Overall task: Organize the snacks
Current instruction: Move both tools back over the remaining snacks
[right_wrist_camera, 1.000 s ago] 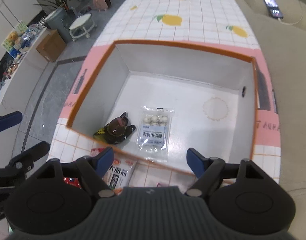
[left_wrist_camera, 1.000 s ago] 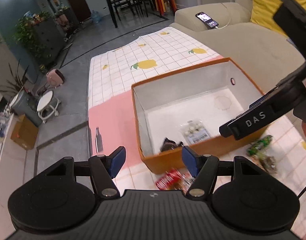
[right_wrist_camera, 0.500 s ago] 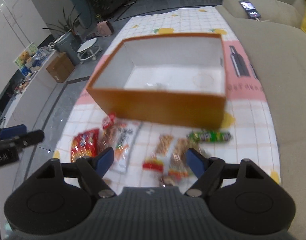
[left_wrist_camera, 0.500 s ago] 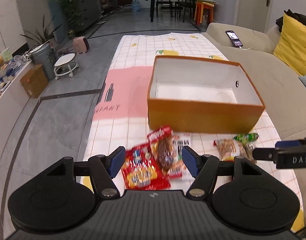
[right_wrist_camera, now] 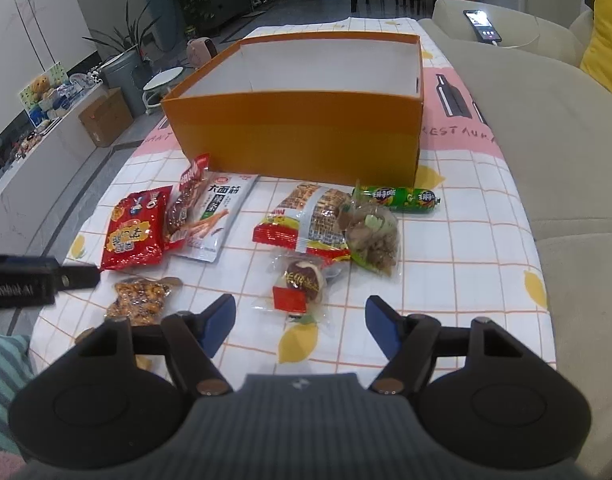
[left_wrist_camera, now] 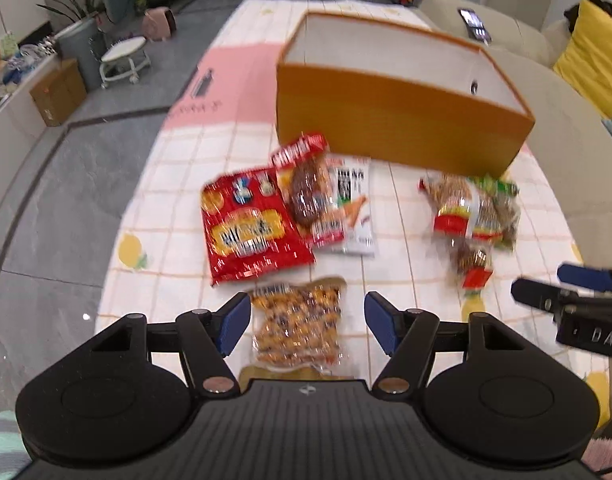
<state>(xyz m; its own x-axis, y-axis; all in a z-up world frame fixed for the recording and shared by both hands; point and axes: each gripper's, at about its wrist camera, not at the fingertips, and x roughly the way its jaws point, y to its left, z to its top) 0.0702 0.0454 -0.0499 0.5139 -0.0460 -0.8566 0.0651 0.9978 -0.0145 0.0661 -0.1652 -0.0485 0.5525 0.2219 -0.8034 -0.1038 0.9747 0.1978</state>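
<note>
Both grippers pulled back from one orange box (right_wrist_camera: pixel 298 136), nine snack packets outside.

Snacks (right_wrist_camera: pixel 306 220) before the box (right_wrist_camera: pixel 298 132)

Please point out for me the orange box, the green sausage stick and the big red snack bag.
orange box (right_wrist_camera: pixel 298 136), right wrist view, on its front wall.
green sausage stick (right_wrist_camera: pixel 399 197), right wrist view, on its middle.
big red snack bag (left_wrist_camera: pixel 250 232), left wrist view, on its yellow label.
</note>
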